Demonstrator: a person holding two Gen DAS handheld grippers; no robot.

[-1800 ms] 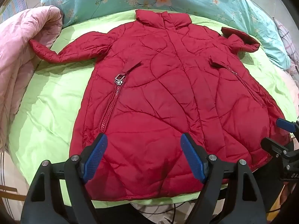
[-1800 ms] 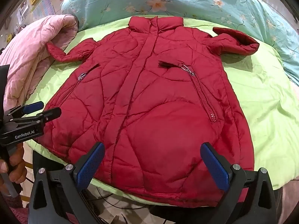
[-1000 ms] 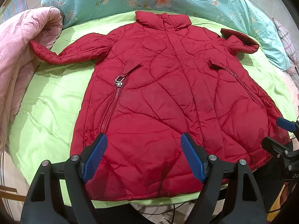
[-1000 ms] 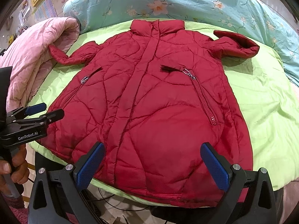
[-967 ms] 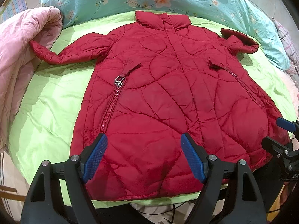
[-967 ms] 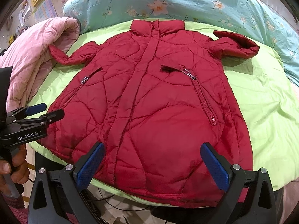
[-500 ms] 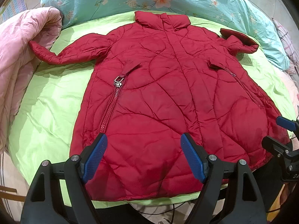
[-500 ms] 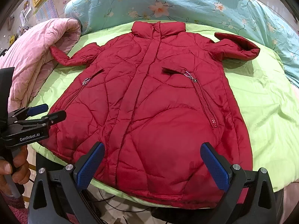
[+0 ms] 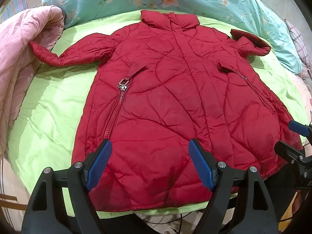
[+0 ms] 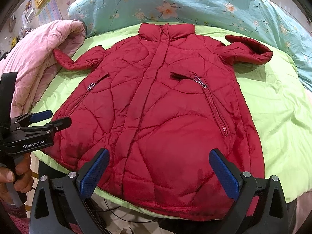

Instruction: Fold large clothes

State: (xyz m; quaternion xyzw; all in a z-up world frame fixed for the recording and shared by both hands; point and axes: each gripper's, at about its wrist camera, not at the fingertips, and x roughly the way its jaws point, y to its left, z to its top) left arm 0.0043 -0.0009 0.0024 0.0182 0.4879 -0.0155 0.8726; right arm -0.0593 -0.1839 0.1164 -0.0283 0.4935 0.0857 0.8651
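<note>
**Coat laid flat, fold not yet begun**

Little has moved since the earlier frames: your right camera has only drifted back slightly. Spread front-up on the green sheet (image 9: 48, 105) of the bed, the red coat (image 9: 175, 101) lies collar away from you, hem nearest. Start with the sleeves: bring each across the chest, pinching at the cuff so padding doesn't balloon. Your left gripper (image 9: 150, 163) and right gripper (image 10: 159, 172) hover above the hem, jaws spread wide, holding nothing.

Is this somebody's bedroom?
Probably a bedroom. The red coat lies on a green quilt, with a flowery blue blanket behind it and a pink quilt rolled at one side.
</note>
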